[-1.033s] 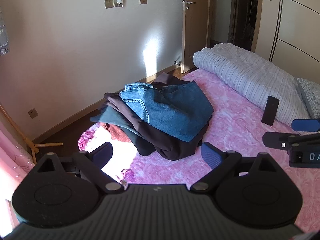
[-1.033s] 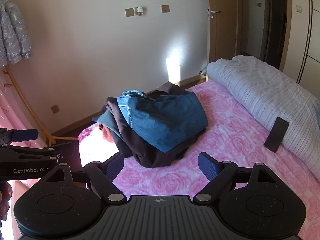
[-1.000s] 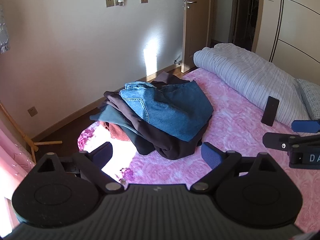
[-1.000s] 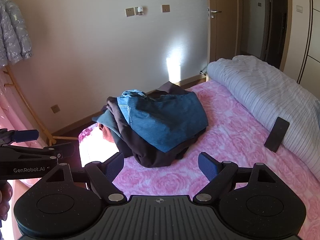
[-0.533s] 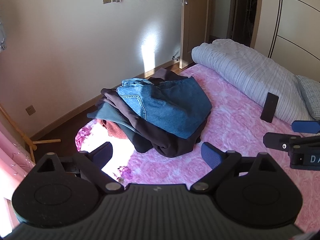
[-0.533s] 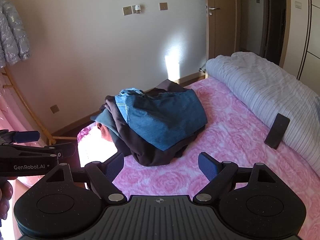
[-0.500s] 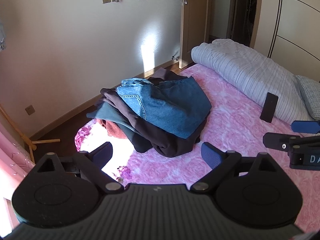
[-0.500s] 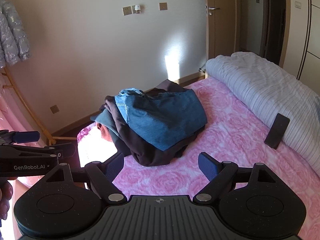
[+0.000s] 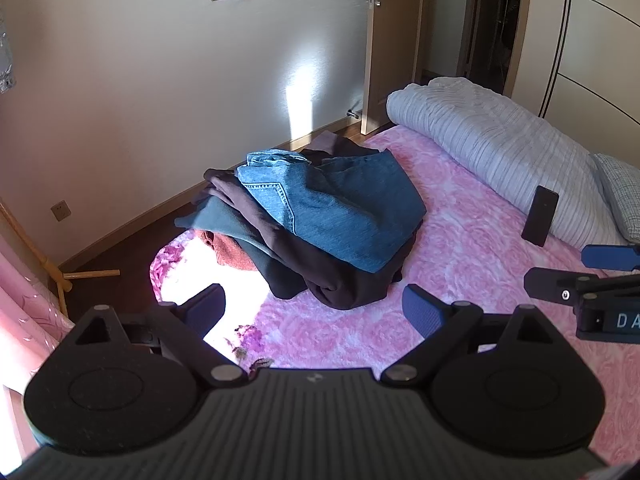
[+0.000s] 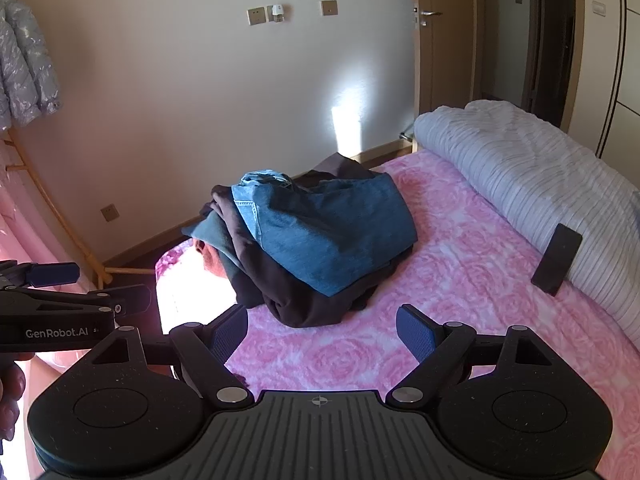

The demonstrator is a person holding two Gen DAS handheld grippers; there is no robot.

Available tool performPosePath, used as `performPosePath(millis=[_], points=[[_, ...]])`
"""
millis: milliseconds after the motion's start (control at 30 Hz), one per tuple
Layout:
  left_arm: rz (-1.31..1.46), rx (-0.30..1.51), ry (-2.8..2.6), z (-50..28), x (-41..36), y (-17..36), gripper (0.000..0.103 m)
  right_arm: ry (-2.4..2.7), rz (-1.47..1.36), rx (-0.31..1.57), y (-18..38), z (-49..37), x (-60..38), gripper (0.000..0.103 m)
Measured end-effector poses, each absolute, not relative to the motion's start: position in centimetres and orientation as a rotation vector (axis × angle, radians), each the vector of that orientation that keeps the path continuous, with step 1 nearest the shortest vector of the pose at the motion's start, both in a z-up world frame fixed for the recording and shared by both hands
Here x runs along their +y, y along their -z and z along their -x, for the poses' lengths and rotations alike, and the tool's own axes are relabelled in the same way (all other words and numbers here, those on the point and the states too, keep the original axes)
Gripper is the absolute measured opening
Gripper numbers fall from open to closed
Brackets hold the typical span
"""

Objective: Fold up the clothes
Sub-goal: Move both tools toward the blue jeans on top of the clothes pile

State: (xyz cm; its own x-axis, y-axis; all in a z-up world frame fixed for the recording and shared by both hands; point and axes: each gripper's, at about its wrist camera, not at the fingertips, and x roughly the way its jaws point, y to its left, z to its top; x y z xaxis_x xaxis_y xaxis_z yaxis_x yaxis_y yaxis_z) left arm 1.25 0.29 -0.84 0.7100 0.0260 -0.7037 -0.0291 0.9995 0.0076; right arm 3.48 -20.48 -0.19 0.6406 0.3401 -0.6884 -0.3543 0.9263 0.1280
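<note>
— Looking along my left gripper (image 9: pixel 314 306), what do you make out?

— My left tongs stand wide with nothing between the blue pads (image 9: pixel 420 310); they hang over the pink bedspread (image 9: pixel 472 248), short of the clothes. The clothes pile (image 9: pixel 320 224) lies on the bed's far corner, near the wall: blue jeans (image 9: pixel 340 208) on top, a dark brown garment (image 9: pixel 332 276) under them, a grey-green piece (image 9: pixel 224 224) and a rust-coloured one (image 9: pixel 230 250) poking out on the left side. A sunlit patch glares on the bedspread just beside the pile. A rolled striped quilt (image 9: pixel 500 152) runs along the right, with a dark phone (image 9: pixel 540 220) leaning against it. My right gripper (image 9: pixel 560 270) pokes in from the right edge.

— And from the right gripper's camera?

— My right tongs (image 10: pixel 322 332) are spread wide too, holding nothing, above the bedspread (image 10: pixel 460 272) just in front of the pile (image 10: pixel 316 240). The jeans (image 10: pixel 332 232) cover most of the heap, the dark garment (image 10: pixel 304 304) spilling out at the near edge. The phone (image 10: pixel 558 258) rests against the quilt (image 10: pixel 540 176) on the right. At the left edge I see my left gripper (image 10: pixel 86 284), apart from the clothes, and a puffy grey jacket (image 10: pixel 24 76) hanging by the wall.
</note>
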Motion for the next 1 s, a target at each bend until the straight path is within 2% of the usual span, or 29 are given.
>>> performPosePath(millis=[1000], points=[[0.007, 0.791, -0.040, -1.13, -0.05, 0.84, 0.093, -0.402, 0.011, 0.794, 0.42, -3.56, -20.96, 0.084]])
